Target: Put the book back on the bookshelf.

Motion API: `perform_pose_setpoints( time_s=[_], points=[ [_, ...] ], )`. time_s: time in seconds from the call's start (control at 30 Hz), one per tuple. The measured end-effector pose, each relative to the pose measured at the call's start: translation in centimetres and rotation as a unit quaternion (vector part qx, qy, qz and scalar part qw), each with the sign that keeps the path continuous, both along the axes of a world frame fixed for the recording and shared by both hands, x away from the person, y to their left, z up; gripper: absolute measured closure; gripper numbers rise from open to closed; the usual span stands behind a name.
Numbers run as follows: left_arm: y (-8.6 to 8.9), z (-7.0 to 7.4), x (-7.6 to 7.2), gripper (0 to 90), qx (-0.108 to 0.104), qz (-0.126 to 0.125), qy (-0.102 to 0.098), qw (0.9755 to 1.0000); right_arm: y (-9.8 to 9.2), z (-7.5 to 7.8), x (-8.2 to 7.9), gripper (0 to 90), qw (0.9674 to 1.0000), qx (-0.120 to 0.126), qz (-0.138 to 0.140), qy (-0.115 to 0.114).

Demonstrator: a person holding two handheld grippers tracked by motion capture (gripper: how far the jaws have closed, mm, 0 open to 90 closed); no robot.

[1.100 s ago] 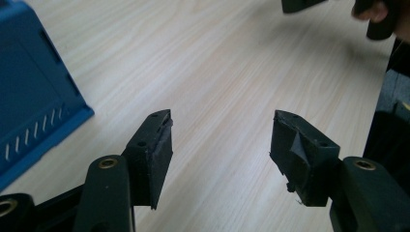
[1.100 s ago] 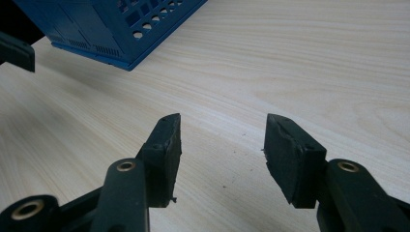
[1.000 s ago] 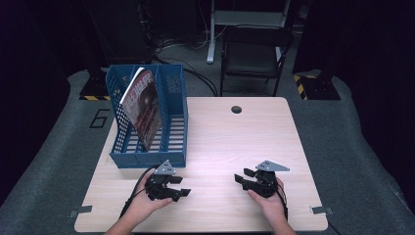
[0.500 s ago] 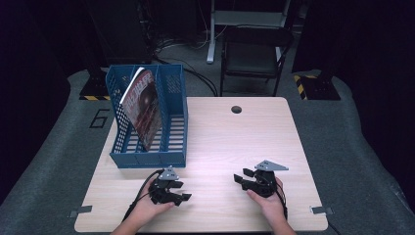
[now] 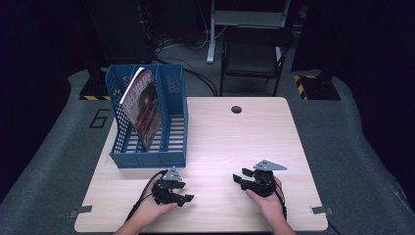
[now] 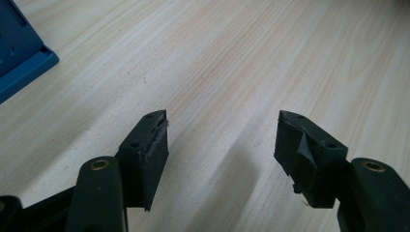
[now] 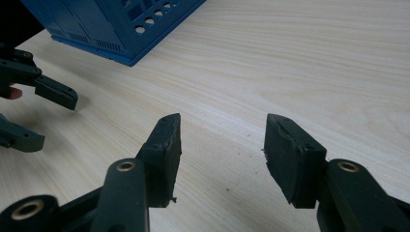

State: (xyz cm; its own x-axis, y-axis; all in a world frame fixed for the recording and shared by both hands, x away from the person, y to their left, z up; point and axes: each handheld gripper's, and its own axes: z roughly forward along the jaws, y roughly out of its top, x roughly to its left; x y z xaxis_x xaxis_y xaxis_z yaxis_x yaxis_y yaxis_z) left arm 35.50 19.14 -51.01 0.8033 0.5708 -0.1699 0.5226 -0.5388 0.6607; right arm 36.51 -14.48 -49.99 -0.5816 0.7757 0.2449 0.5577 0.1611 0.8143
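Observation:
A blue file rack (image 5: 166,117) stands on the left side of the light wooden table (image 5: 230,137), with a magazine (image 5: 144,105) leaning upright in one of its slots. My left gripper (image 5: 187,192) lies low near the table's front edge, in front of the rack and pointing right. Its jaws have just been opening, and in the left gripper view my left gripper (image 6: 222,140) is open over bare wood with nothing between them. My right gripper (image 5: 238,180) points left toward it. Its own view shows my right gripper (image 7: 222,145) open and empty, with the left gripper (image 7: 53,118) off to the left.
A round cable hole (image 5: 236,109) sits near the table's far edge. A dark chair (image 5: 254,54) and cables stand beyond the table. A corner of the rack (image 6: 19,58) shows at the upper left of the left gripper view, and the rack's base (image 7: 121,24) in the right gripper view.
My left hand has sunk and slid a little toward the front edge of the table, its jaws a bit wider. The right hand has stayed put.

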Motion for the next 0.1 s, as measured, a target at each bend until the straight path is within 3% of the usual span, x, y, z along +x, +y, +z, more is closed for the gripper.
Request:
perform_pose_setpoints(
  time_s=[0.1],
  points=[
    [-0.08, -0.04, -0.06, 36.5, 0.0, 0.003, 0.002, 1.0, -0.07, 0.03, 0.03, 47.6, 1.0, 0.001, 0.0, -0.002]
  ],
)
